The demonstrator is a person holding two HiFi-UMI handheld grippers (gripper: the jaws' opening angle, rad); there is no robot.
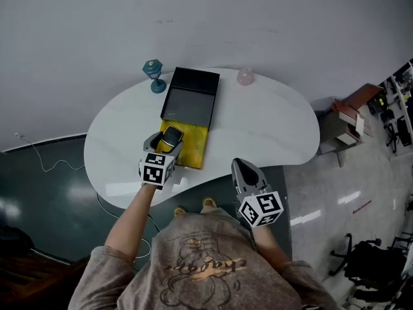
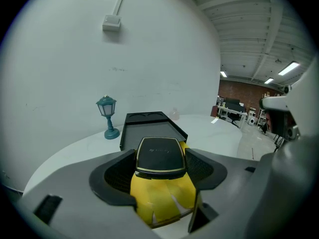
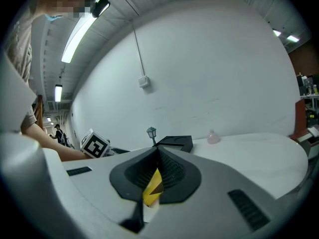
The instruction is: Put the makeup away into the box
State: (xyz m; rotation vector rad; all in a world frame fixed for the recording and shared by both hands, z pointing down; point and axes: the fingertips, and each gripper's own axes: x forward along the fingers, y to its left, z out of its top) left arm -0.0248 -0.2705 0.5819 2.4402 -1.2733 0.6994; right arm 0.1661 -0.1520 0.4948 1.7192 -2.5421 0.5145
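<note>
A black box (image 1: 190, 95) lies open on the white table (image 1: 271, 128), with a yellow flap (image 1: 193, 146) spread toward me. My left gripper (image 1: 169, 141) hovers over that yellow part, shut on a black compact with a gold rim (image 1: 171, 136). In the left gripper view the compact (image 2: 158, 156) fills the gap between both pads, and the box (image 2: 149, 126) lies just beyond it. My right gripper (image 1: 242, 168) hangs at the table's front edge, right of the box. In the right gripper view its jaws (image 3: 158, 153) meet at the tips with nothing held.
A teal toy lantern (image 1: 153, 75) stands left of the box at the back. A small pink bottle (image 1: 245, 76) stands to the box's right. A cable runs over the dark floor at the left (image 1: 45, 163). Office furniture stands at the far right (image 1: 352, 118).
</note>
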